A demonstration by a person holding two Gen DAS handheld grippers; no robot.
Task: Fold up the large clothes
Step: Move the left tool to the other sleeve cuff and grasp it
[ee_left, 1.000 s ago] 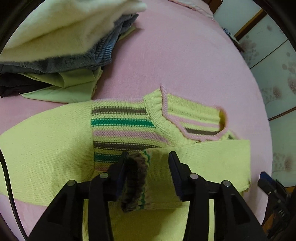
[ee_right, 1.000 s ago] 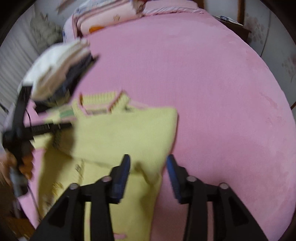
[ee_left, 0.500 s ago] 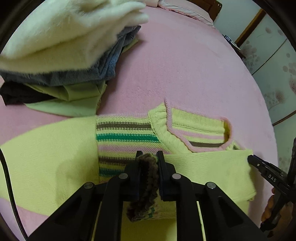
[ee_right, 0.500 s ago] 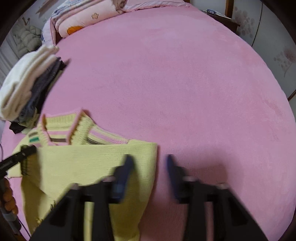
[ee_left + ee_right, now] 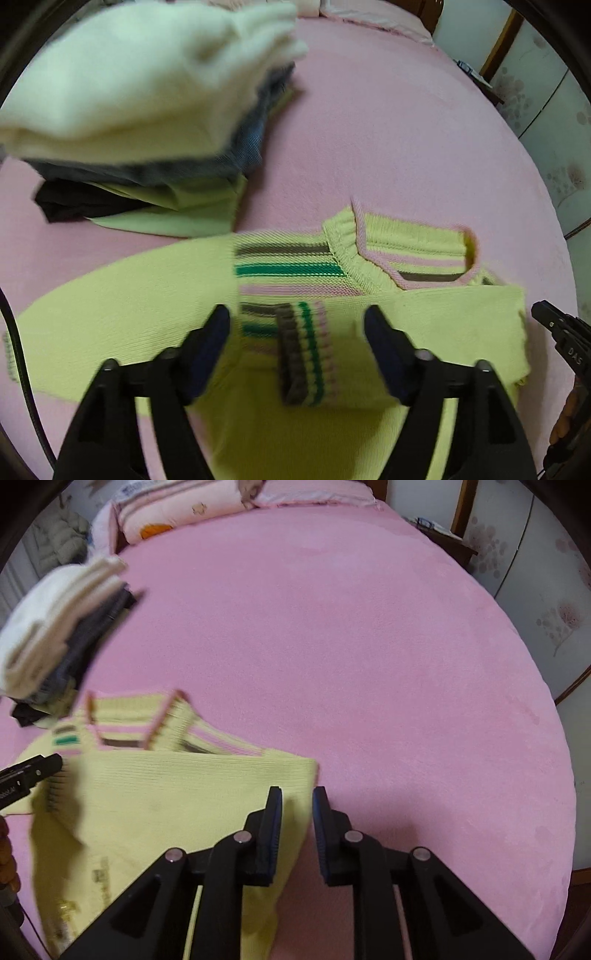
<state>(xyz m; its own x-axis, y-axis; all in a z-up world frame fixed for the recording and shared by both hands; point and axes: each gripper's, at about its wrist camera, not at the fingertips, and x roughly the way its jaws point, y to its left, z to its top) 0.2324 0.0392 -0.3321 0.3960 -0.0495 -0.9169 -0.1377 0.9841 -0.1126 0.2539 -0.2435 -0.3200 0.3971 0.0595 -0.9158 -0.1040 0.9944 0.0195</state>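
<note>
Left fingers [image 5: 297, 325]: spread wide and opening, poised above the striped cuff [image 5: 306, 354]; nothing is pinched between them.
Right fingers [image 5: 297, 808]: narrow, opening slightly, straddling the folded sleeve's outer edge; whether the pads press the knit cannot be told, so call it a light hold at most.
Sweater [image 5: 147, 295]: lime-yellow knit with brown, green and pink stripes, lying flat on the pink bed [image 5: 369, 664], collar [image 5: 406, 254] pointing away from the cameras.
Folded sleeve [image 5: 443, 314]: laid across the sweater's chest just below the collar, its cuff resting at mid-chest.
Other sleeve: reaching outward from the sweater's opposite shoulder, not yet folded in.
Stack of folded clothes [image 5: 140, 92]: near the sweater's shoulder, beyond the unfolded sleeve; cream on top, grey, black and pale green beneath.
Stage, as judged: one sleeve in, the second sleeve and the body folds apparently yet to come.
Handling, as judged: soft, light, stretchy and limp; the knit likely sags and drags on the plush bed cover, so a single-point lift would probably pull the fold askew.
Where to take hold, as judged: the ribbed cuff, collar band or a doubled fold edge, where the thicker knit gives the fingers more to bite.
</note>
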